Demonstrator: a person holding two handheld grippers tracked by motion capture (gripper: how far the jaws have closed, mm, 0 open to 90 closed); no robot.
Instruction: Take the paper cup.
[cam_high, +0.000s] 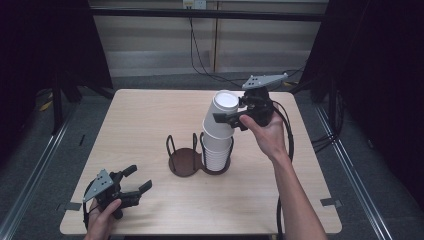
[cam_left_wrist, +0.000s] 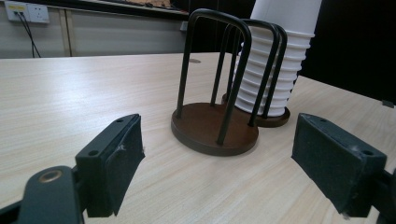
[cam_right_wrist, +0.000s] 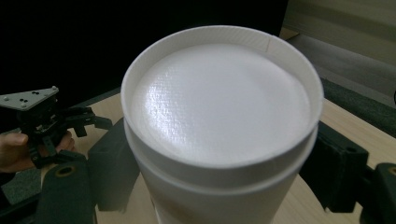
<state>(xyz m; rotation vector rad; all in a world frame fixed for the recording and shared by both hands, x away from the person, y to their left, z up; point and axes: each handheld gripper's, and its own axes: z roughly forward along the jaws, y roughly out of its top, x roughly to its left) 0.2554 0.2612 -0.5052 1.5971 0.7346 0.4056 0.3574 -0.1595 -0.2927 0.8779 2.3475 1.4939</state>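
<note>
— Where's the right gripper (cam_high: 231, 118)?

— Above the middle of the table (cam_high: 150, 115), jaws clamped on the top white cup (cam_high: 221, 115), which tilts off the cup stack (cam_high: 217, 150) in the right ring of the dark wire holder (cam_high: 192, 155). The holder's left ring stands bare.

— And the left gripper (cam_high: 135, 187)?

— Near the front left corner, jaws spread wide around nothing, low over the wood. Between it and the holder is open tabletop; the far half and left side are bare too, while the right hand sits fairly close to the right edge
</note>
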